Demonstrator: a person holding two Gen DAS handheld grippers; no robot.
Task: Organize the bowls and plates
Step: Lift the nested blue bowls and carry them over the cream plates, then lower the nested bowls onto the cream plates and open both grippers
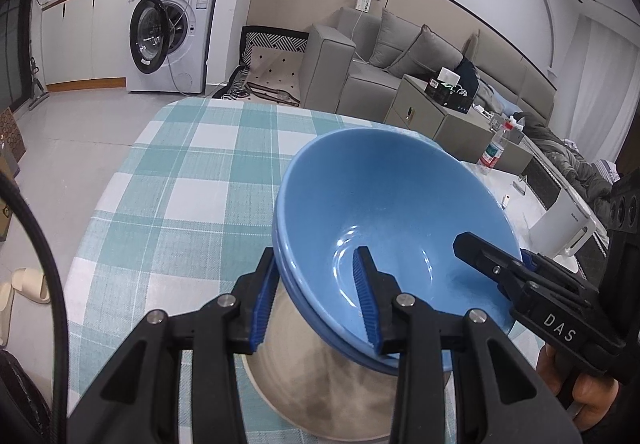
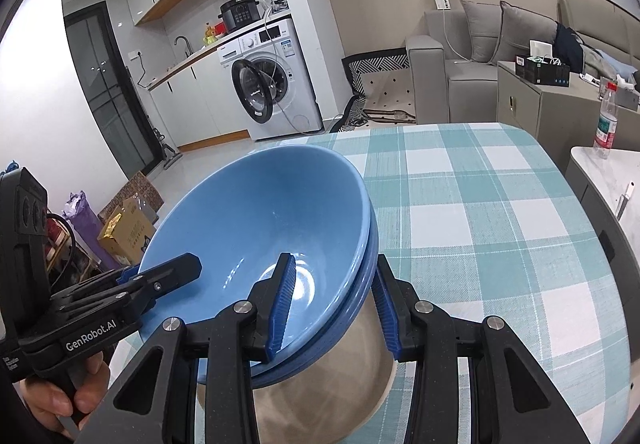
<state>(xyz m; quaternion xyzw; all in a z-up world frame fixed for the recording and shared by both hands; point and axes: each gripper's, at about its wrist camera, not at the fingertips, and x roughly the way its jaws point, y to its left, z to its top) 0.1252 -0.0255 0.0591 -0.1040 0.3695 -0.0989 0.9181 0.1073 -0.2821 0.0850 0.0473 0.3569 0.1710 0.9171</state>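
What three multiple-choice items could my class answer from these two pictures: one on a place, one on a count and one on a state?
1. Where are the blue bowls?
A. In the washing machine
B. Over a beige dish on the checked tablecloth
C. On the sofa

2. How many blue bowls are nested together?
A. One
B. Two
C. Four

3. How do both tongs stand?
A. Flat on the table
B. Around a bottle
C. Astride the bowl rim, one finger inside and one outside

Answers:
1 B: the blue bowls hide part of the beige dish on the checked tablecloth.
2 B: two stacked rims show.
3 C: the left tongs and the right tongs each straddle the rim.
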